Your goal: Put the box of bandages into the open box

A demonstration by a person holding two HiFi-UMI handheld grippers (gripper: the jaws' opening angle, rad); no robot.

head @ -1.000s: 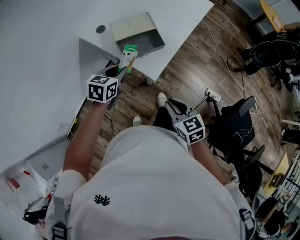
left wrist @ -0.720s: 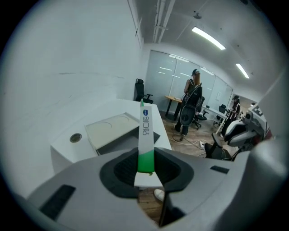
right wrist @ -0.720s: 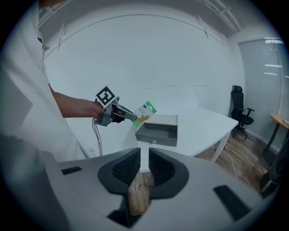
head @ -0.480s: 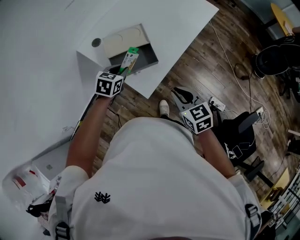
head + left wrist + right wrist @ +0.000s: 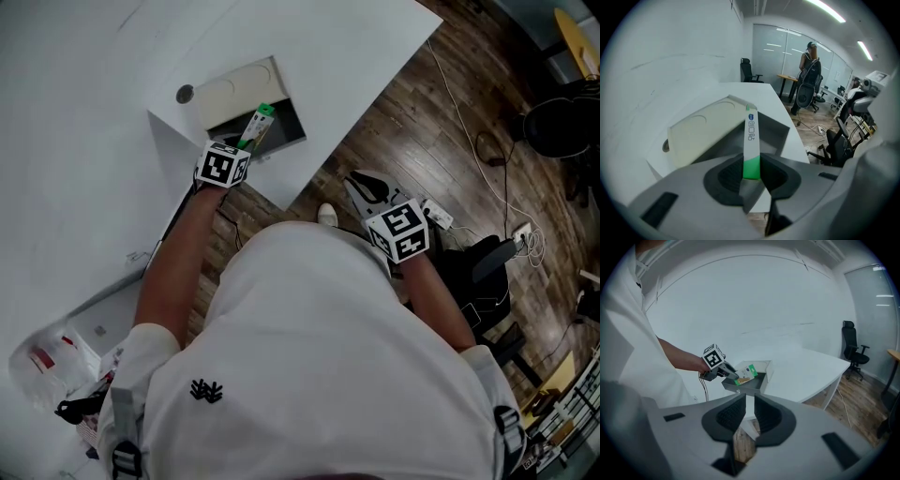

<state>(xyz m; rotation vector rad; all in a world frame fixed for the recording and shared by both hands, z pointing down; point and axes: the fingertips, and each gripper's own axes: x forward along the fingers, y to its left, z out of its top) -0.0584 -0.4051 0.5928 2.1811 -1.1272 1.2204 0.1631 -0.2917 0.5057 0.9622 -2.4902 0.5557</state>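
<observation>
Bench (image 5: 356, 56), white and broad, carries the open box (image 5: 234, 89) near its edge. The left gripper (image 5: 246, 150) has its fingers clenched on the green end of the box of bandages (image 5: 259, 124), holding it tilted over the open box's grey tray. The right gripper (image 5: 364, 186) hangs over the wooden floor (image 5: 441, 141), fingers slightly apart, empty.
</observation>
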